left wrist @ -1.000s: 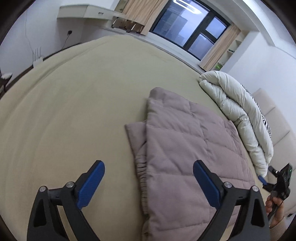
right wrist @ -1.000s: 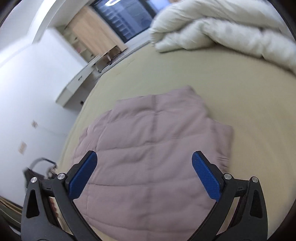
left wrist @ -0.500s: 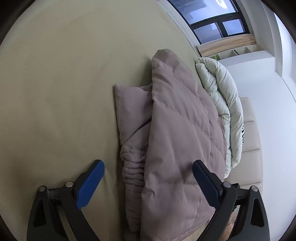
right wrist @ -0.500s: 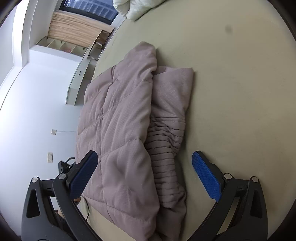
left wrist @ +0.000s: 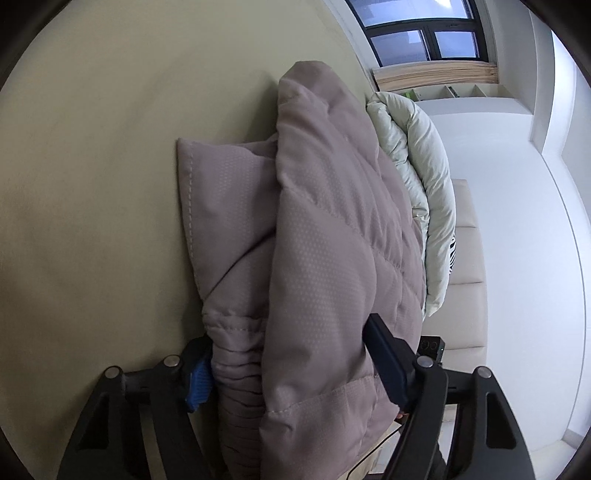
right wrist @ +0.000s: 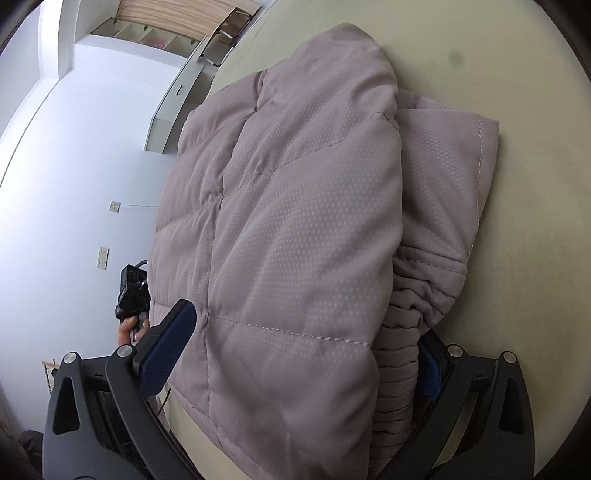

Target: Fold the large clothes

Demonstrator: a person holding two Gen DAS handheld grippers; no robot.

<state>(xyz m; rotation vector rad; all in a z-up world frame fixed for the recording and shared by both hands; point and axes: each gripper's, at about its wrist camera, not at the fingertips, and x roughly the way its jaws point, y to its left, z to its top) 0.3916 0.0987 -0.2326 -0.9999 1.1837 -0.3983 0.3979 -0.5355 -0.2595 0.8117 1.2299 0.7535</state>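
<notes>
A mauve quilted puffer jacket (left wrist: 325,240) lies folded on the beige bed (left wrist: 92,184), its elastic cuff and hem edge nearest me. My left gripper (left wrist: 295,365) is open with its jaws on either side of the jacket's near edge, the folded layers between the blue pads. The jacket also fills the right wrist view (right wrist: 295,221). My right gripper (right wrist: 299,354) is open and straddles the opposite edge the same way. The left-hand gripper shows small in the right wrist view (right wrist: 131,291).
A rolled cream duvet (left wrist: 417,177) lies just beyond the jacket. A padded beige headboard (left wrist: 469,258) and white wall stand behind it. A dark window (left wrist: 417,33) is at the far end. White cabinets (right wrist: 166,122) line the wall.
Both grippers have moved in from above the bed and dropped low. Their open jaws now surround the folded jacket's opposite edges, where before they hovered clear of it.
</notes>
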